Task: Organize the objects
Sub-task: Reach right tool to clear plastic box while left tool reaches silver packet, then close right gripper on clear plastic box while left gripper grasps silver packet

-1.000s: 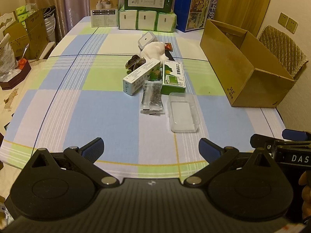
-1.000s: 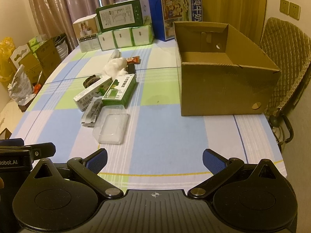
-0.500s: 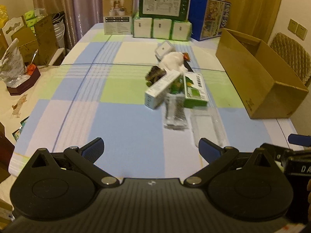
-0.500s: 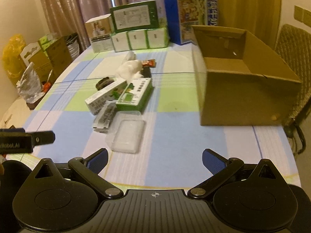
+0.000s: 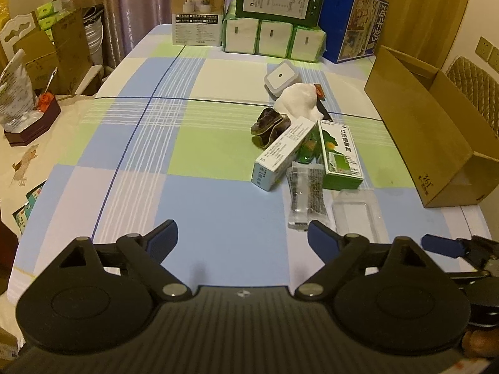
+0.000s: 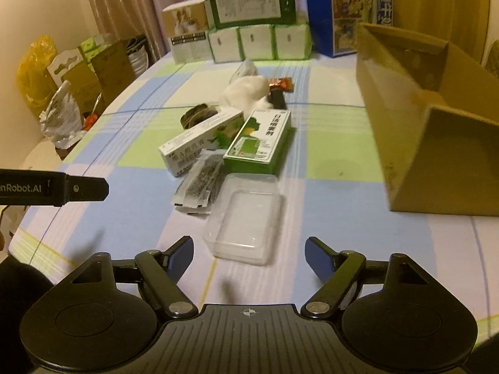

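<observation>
You held both tools spread wide and empty over the near edge of the checked tablecloth. Your right gripper pointed straight at the clear plastic tray, the nearest piece of the clutter, likely your first pick. Your left gripper hung beside it over bare cloth. The open brown cardboard box stood well apart on the right, probably the destination.

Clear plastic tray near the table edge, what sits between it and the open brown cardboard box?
Nothing: the right wrist view shows only bare checked tablecloth between the clear plastic tray and the open brown cardboard box.
</observation>
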